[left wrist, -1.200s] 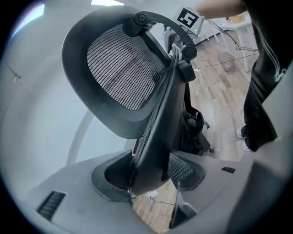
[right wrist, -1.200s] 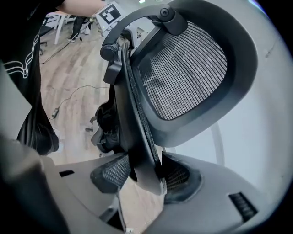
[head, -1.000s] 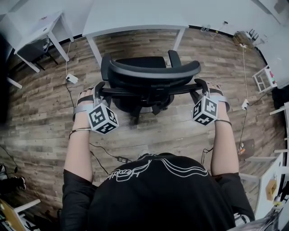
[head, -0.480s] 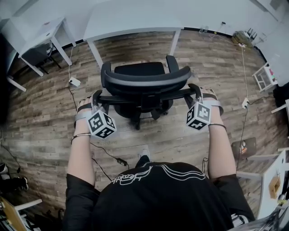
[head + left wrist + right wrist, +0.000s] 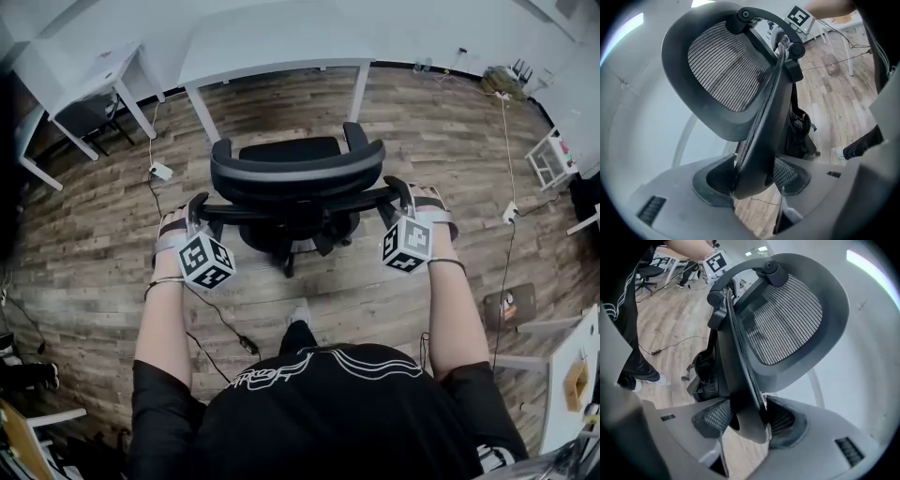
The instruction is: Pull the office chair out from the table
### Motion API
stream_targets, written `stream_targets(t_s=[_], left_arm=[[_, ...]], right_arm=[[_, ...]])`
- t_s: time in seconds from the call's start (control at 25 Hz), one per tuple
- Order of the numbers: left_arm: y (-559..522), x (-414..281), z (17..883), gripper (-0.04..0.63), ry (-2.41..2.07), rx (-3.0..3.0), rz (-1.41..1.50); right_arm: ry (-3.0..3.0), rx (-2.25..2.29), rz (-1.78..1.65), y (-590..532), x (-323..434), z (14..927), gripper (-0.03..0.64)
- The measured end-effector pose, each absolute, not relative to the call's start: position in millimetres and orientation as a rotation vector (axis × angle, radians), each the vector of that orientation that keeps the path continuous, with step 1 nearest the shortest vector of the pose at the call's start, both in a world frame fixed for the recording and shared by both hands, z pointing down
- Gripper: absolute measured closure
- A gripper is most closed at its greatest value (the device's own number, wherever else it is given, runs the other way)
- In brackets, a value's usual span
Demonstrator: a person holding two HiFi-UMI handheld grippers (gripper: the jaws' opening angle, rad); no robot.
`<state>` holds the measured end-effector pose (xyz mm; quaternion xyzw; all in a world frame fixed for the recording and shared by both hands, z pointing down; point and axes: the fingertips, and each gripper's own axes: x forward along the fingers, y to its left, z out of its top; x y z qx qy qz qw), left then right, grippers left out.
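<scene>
Left gripper (image 5: 199, 208) and right gripper (image 5: 403, 192) each clamp a side edge of the chair (image 5: 295, 169) back — pull both evenly, straight away from the table (image 5: 272, 42).

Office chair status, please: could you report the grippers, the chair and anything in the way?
Grippers: left gripper and right gripper shut on office chair backrest. Chair out from table. Behind: cable near feet.
</scene>
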<state>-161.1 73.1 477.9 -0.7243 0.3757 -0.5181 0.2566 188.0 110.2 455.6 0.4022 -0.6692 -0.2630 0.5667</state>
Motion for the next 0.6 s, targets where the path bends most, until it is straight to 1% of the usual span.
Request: stream_targets(t_s=[0.16,0.24,0.32,0.52,0.6], left_arm=[[81.3,-158.5,479.7,0.38,1.007,-1.994,-1.399],[86.3,-163.8,476.3,0.354,1.045,-1.984,-1.374],[91.5,-170.9,472.2,0.337,1.093,-1.972,-1.34],[118.7,-196.4,463.9,0.334,1.226,-2.096,-1.255],[136.4,-196.7,457.1,0.334,1.297,-2.181,-1.17]], right_arm=[[-1.606,0.956,-0.585,116.1,192.3,457.3,0.381],[-1.603,1.021,-0.582,118.5,196.8,456.3,0.363],[-1.584,1.093,-0.589,123.8,207.2,451.7,0.36],[-1.628,1.288,-0.549,148.6,227.6,426.7,0.359],[-1.69,1.324,-0.508,167.4,229.5,417.1,0.36]])
